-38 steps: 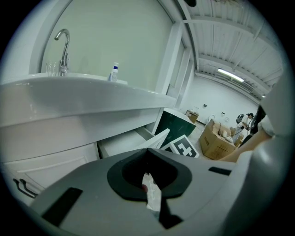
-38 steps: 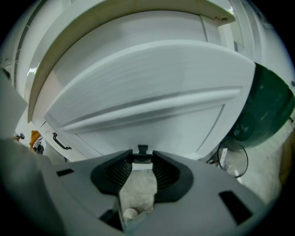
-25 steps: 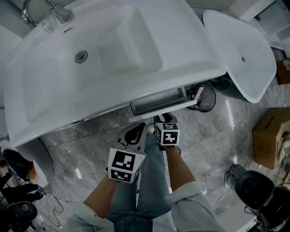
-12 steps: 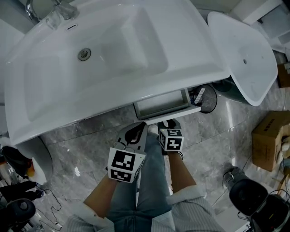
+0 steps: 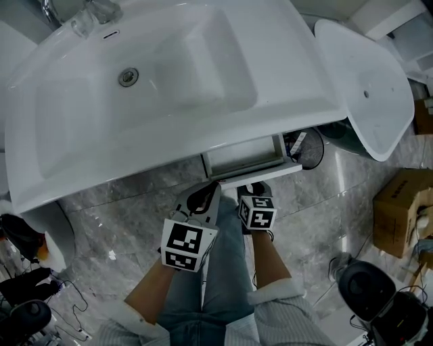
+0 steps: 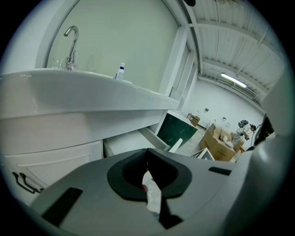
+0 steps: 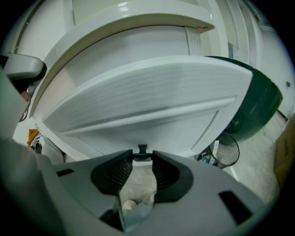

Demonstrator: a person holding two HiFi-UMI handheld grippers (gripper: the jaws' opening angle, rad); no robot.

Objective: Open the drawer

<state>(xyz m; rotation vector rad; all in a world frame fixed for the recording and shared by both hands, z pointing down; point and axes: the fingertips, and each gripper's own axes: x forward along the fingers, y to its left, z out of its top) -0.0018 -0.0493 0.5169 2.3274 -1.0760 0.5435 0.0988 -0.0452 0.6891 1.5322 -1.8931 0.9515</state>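
Pull straight and level with right hand-held gripper (image 7: 142,160) clamped on handle (image 7: 142,149) of drawer (image 5: 247,157); hold left hand-held gripper (image 6: 147,153), jaws together, clear.

A broad white sink (image 5: 169,88) fills the upper left of the head view, its round drain (image 5: 128,76) left of centre and a chrome faucet (image 5: 95,12) at the top edge. At upper right lies a second white oval basin (image 5: 365,81). Just below its left end stands a wire wastebasket (image 5: 308,150) on the grey marble floor (image 5: 122,216). A cardboard box (image 5: 399,209) sits at the right edge, with a dark round object (image 5: 365,290) below it. Cables (image 5: 27,284) trail at lower left.
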